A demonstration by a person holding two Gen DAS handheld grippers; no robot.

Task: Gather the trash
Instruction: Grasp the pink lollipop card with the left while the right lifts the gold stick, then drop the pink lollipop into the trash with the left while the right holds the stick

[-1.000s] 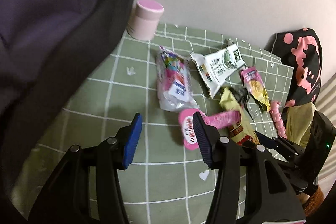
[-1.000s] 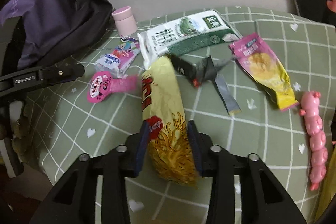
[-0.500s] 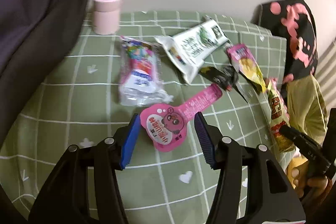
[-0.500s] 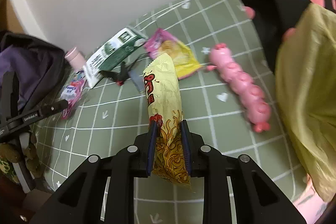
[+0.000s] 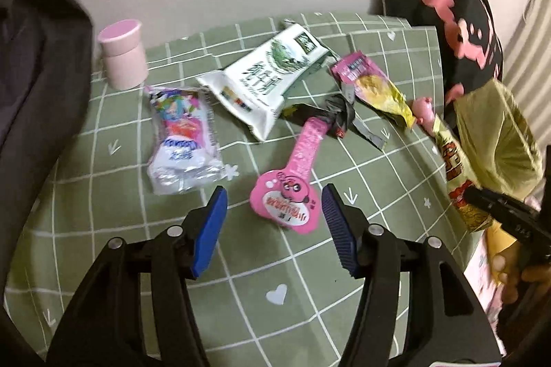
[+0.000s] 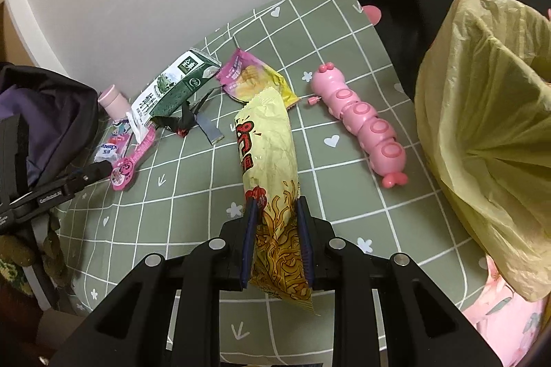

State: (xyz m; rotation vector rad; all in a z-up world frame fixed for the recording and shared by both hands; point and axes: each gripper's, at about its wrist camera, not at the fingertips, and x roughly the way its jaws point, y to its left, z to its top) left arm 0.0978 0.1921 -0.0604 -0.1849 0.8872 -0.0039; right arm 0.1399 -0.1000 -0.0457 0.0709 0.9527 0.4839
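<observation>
Your right gripper (image 6: 275,229) is clamped on the yellow noodle packet (image 6: 267,157), lifted just left of the yellow bin bag (image 6: 489,133); swing it over the bag's mouth next. Your left gripper (image 5: 273,226), jaws opening and empty, straddles the pink wrapper (image 5: 292,188), further left.

Wrappers crowd the back of the counter (image 5: 103,229) near the wall, pink caterpillar toy (image 6: 361,122) sits beside the bin bag (image 6: 482,108), front squares are bare.

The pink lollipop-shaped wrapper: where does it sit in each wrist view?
Left wrist: pink lollipop-shaped wrapper, lower centre, just ahead of the open jaws.
Right wrist: the same wrapper, small at the left edge.
Shared landmark: the green-and-white carton, just behind it in both.
</observation>
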